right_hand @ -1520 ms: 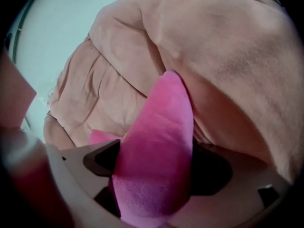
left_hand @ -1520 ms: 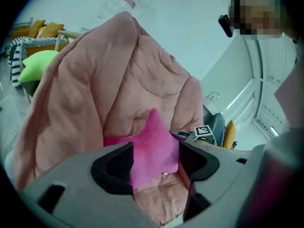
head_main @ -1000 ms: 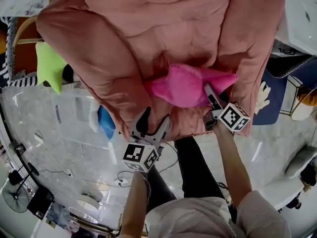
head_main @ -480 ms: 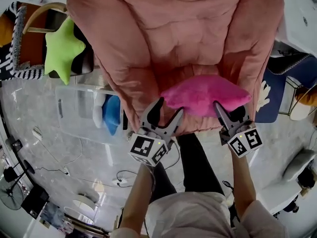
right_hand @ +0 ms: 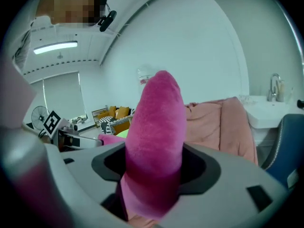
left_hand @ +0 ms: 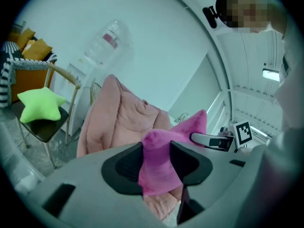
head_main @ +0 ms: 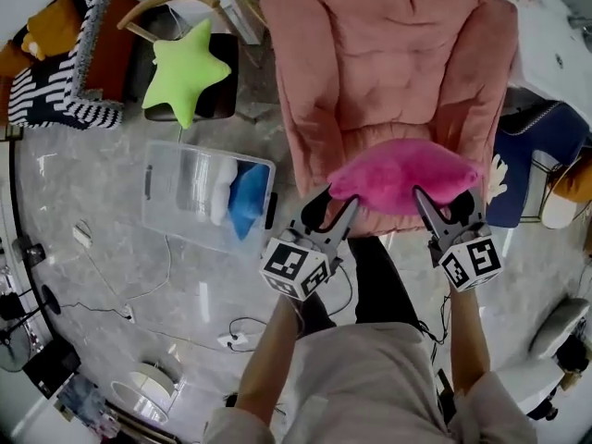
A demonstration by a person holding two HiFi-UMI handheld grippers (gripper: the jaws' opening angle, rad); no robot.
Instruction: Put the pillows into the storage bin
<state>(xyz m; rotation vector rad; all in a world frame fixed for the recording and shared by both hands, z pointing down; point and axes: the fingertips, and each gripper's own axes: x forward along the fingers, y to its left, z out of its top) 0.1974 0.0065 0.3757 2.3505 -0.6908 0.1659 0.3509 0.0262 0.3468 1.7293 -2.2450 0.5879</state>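
A pink pillow (head_main: 402, 176) hangs in front of the pink armchair (head_main: 388, 63), held at both ends. My left gripper (head_main: 335, 202) is shut on its left corner (left_hand: 161, 165); its jaws have just been closing with the pillow between them. My right gripper (head_main: 449, 206) is shut on the right end (right_hand: 156, 141); its jaws have just been opening slightly, the pillow still pressed between them. The clear storage bin (head_main: 162, 220) lies on the floor to the left, holding a blue pillow (head_main: 248, 200) and a white one (head_main: 220, 192). A green star pillow (head_main: 185, 67) rests on a chair.
A striped sofa (head_main: 65, 63) stands at the far left. Cables (head_main: 139, 294) trail over the grey floor near the bin. A navy seat (head_main: 532, 146) stands right of the armchair. The person's legs are directly below the pillow.
Both grippers have risen with the pink pillow, lifting it off the armchair seat. The left jaws, open beside it before, now pinch its corner. The view has shifted, showing the whole bin.
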